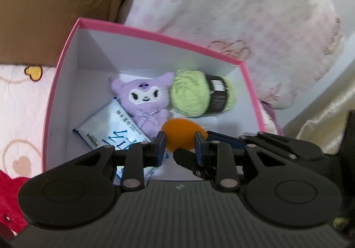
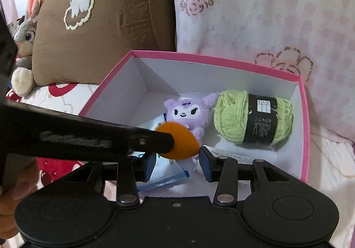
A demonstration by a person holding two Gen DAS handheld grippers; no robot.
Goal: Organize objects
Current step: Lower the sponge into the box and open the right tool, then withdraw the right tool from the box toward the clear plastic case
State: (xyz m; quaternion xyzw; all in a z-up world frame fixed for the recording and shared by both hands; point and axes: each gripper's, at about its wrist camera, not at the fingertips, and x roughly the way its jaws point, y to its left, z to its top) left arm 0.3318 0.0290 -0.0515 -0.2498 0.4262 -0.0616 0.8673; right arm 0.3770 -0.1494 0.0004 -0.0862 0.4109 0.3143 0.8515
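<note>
A pink box [image 1: 155,33] with white inner walls lies open on the bed and also shows in the right wrist view [image 2: 221,57]. In it lie a purple plush toy [image 1: 144,97] [image 2: 188,112], a green yarn ball [image 1: 190,92] [image 2: 253,121] and a blue wet-wipes pack [image 1: 106,130] [image 2: 164,174]. My left gripper [image 1: 179,141] is shut on an orange egg-shaped sponge [image 1: 179,135] [image 2: 177,141] above the box. My right gripper [image 2: 177,159] is open and empty at the box's near edge, just below the sponge.
A brown cushion [image 2: 106,19] and a pink flowered blanket [image 2: 266,15] lean behind the box. A grey rabbit plush [image 2: 24,33] sits at far left. The bed sheet [image 1: 22,101] has red and pink prints.
</note>
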